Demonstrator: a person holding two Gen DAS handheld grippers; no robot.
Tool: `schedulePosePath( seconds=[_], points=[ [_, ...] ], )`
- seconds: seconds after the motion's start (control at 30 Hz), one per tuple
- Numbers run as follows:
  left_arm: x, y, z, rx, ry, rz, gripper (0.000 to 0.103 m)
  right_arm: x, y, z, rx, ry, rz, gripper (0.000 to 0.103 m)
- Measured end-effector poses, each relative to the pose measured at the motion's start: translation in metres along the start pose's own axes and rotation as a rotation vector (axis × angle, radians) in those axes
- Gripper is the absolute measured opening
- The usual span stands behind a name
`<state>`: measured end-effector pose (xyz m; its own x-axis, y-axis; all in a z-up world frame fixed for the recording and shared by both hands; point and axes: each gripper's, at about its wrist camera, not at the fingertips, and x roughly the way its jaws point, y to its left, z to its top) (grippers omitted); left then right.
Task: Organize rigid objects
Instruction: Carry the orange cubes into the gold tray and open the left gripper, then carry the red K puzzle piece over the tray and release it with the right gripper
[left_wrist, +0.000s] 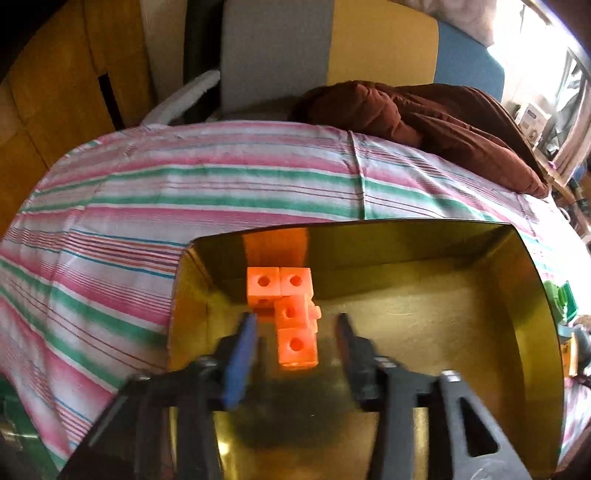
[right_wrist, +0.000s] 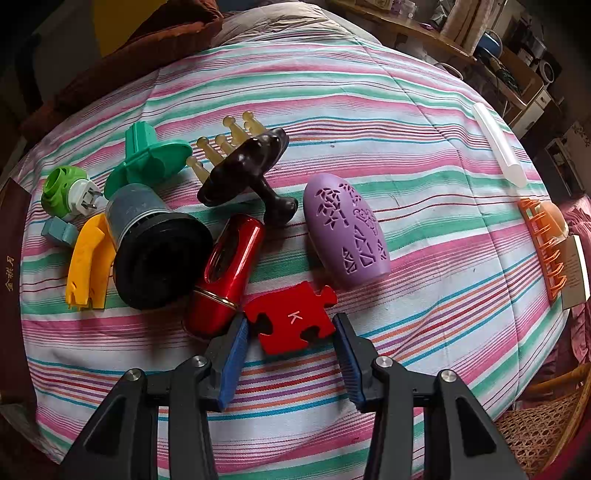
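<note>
My left gripper (left_wrist: 297, 321) hangs open over a shiny gold box (left_wrist: 461, 295). Between its fingers, touching neither pad, lies an orange piece made of linked cubes (left_wrist: 295, 314), near the box's far left corner. In the right wrist view my right gripper (right_wrist: 291, 319) points down at the striped bedspread (right_wrist: 369, 129), and its blue pads sit against both sides of a flat red puzzle piece marked K (right_wrist: 291, 317) that lies on the cloth.
Left of the puzzle piece lie a red capsule-shaped case (right_wrist: 229, 269), a black-and-grey cylinder (right_wrist: 155, 251), a yellow part (right_wrist: 88, 262), green plastic parts (right_wrist: 147, 158) and a dark massager (right_wrist: 243, 170). A purple egg-shaped shell (right_wrist: 347, 232) lies beyond. An orange comb-like clip (right_wrist: 546, 240) sits far right.
</note>
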<state>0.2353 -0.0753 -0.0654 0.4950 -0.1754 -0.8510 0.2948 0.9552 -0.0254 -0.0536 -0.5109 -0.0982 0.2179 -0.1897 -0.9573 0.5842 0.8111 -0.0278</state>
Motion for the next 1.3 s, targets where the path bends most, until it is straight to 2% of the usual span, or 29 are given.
schedulePosePath(
  seconds=[0.1,0.23,0.4,0.67,0.9,1.0,1.3],
  points=[
    [-0.011,0.000,-0.005,-0.001,-0.019,-0.021,0.052,0.000,0.000,0.000,0.000,0.000,0.000,0.046],
    [-0.044,-0.006,-0.021,0.008,-0.090,-0.011,0.052,0.000,0.002,0.001,-0.008,-0.003,-0.005,0.046],
    [-0.090,-0.014,-0.062,-0.022,-0.168,-0.026,0.061,-0.001,0.006,0.002,-0.023,-0.008,-0.013,0.046],
    [-0.142,-0.032,-0.122,-0.026,-0.223,-0.052,0.061,0.004,0.006,0.004,-0.003,0.006,0.003,0.046],
    [-0.155,-0.034,-0.143,-0.039,-0.225,-0.049,0.061,0.005,0.008,0.004,-0.020,0.001,-0.012,0.045],
    [-0.156,-0.035,-0.147,-0.034,-0.230,-0.023,0.061,0.005,0.012,0.002,-0.036,0.000,-0.018,0.045],
    [-0.157,-0.035,-0.153,-0.031,-0.228,-0.023,0.061,-0.001,0.042,-0.009,-0.131,0.030,-0.024,0.045]
  ],
)
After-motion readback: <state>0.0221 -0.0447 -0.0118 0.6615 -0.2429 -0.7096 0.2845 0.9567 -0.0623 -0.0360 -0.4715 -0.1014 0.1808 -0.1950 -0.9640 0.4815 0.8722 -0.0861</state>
